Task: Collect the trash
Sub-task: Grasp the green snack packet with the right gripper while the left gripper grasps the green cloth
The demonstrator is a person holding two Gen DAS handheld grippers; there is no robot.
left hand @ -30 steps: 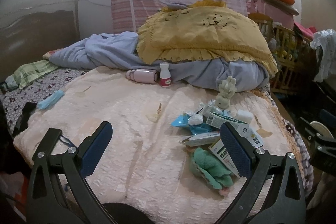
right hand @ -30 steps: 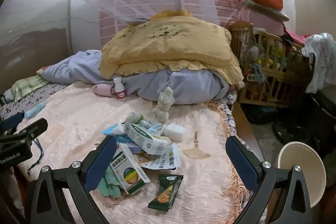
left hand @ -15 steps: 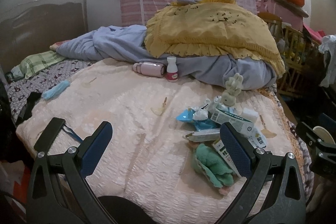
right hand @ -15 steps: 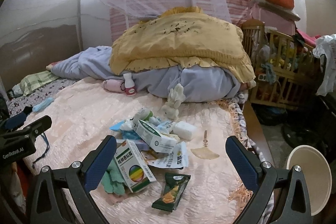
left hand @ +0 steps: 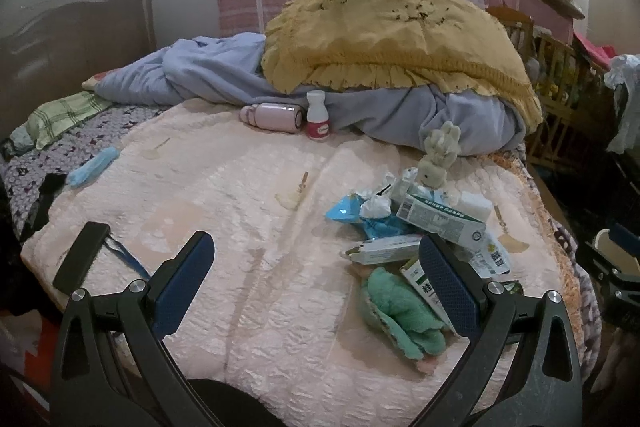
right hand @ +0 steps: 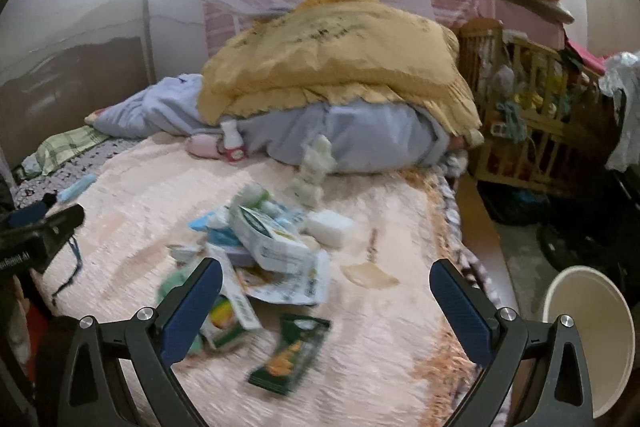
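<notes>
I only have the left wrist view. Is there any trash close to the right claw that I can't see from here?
Observer: Yes. A dark green snack wrapper lies flat on the pink bedspread, just ahead of the right claw.
Operator: Is there somewhere to drop it?
Observer: A cream round bin stands on the floor to the right of the bed, with its mouth open.
Operator: Is that claw holding anything?
Observer: No, its jaws are wide open with nothing between them.

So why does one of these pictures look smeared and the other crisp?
Right wrist view: motion blur smears the dark green wrapper and medicine boxes. Left wrist view: sharp, the white bottle crisp. Both are dim, with fisheye bending at the edges.
</notes>
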